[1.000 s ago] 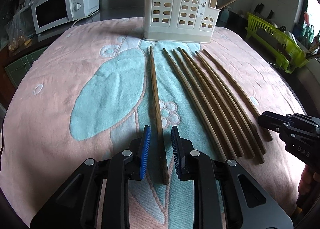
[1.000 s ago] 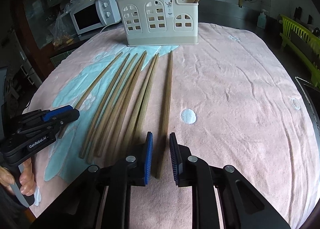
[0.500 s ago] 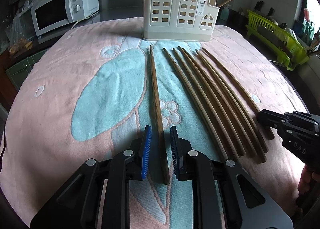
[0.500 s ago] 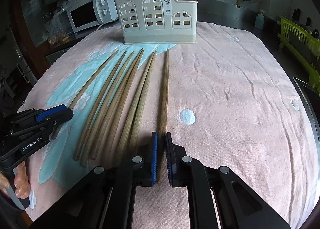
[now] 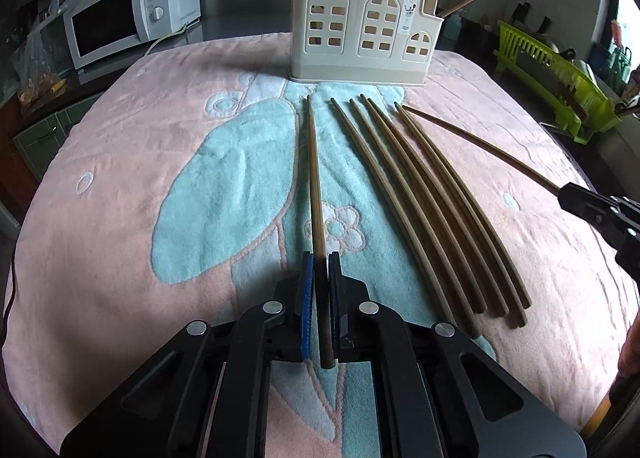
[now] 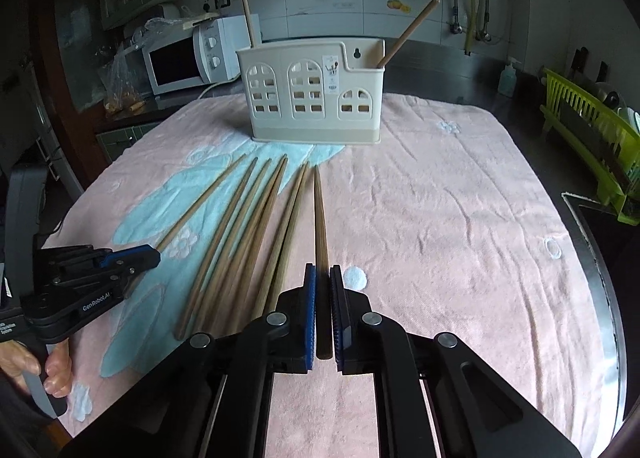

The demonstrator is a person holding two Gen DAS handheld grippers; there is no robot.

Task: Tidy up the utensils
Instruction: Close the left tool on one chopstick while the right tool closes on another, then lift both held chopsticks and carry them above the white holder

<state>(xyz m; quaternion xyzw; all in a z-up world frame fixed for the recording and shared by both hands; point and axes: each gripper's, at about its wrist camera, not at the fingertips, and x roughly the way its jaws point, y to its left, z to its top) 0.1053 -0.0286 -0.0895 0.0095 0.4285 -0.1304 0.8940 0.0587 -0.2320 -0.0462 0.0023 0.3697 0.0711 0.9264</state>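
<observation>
Both cams I'm watching ride on the grippers, looking forward and down along the fingers, so the black jaws fill the bottom of each frame. The left wrist view sits low and close over the pink and teal towel-covered table [image 5: 160, 162], facing the cream plastic utensil holder with arched windows [image 5: 360, 34] at the far edge. The right wrist view faces the same holder [image 6: 312, 98] from a bit further right. Heavy fisheye bend on both. Overlap is big: same towel [image 6: 440, 218], same row of brown wooden chopsticks [image 5: 420, 194] [image 6: 240, 226], white microwave [image 5: 132, 14] [image 6: 188, 58], lime-green dish rack [image 5: 552, 74] [image 6: 592, 138]. Each cam also catches the other gripper at its edge.
</observation>
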